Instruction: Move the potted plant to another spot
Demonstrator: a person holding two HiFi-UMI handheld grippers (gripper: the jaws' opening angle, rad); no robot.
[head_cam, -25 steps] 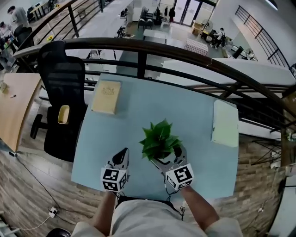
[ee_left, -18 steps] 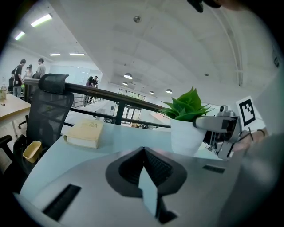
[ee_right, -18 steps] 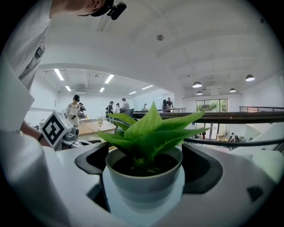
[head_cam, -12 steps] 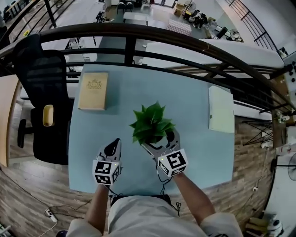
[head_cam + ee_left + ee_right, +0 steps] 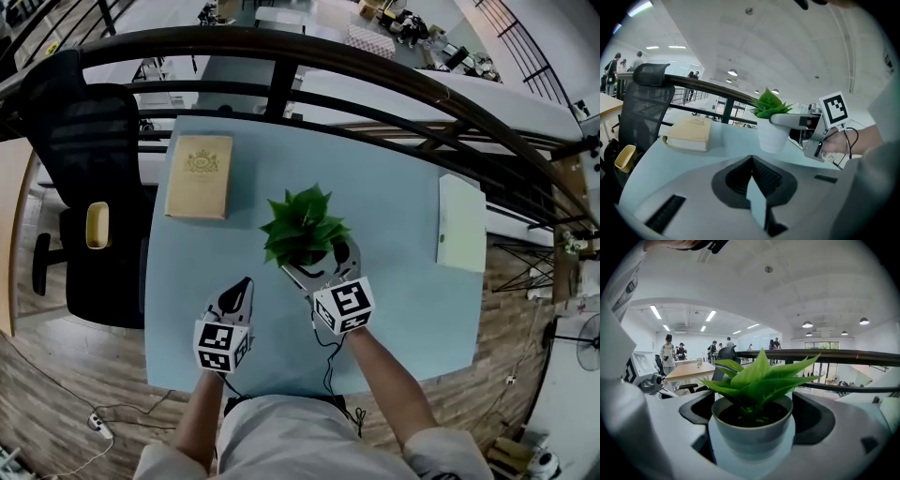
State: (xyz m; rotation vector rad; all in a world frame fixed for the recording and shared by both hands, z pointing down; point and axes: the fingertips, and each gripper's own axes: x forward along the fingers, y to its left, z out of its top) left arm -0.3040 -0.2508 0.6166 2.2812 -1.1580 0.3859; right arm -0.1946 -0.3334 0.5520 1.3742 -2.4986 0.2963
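Observation:
A small potted plant (image 5: 302, 225) with green leaves in a white pot stands near the middle of the light blue table (image 5: 403, 309). My right gripper (image 5: 317, 257) is shut on the pot (image 5: 752, 425), one jaw on each side, just under the rim. The left gripper view shows the pot (image 5: 771, 136) from the side, held at or just above the tabletop; I cannot tell which. My left gripper (image 5: 244, 286) hovers over the table left of the plant, its jaws (image 5: 751, 164) shut with nothing between them.
A tan book (image 5: 199, 176) lies at the table's far left, a pale pad (image 5: 461, 223) at its right edge. A dark railing (image 5: 281, 56) runs behind the table. A black office chair (image 5: 89, 187) stands to the left.
My right gripper has carried the plant away from the near edge toward the table's middle. The left gripper has hardly moved.

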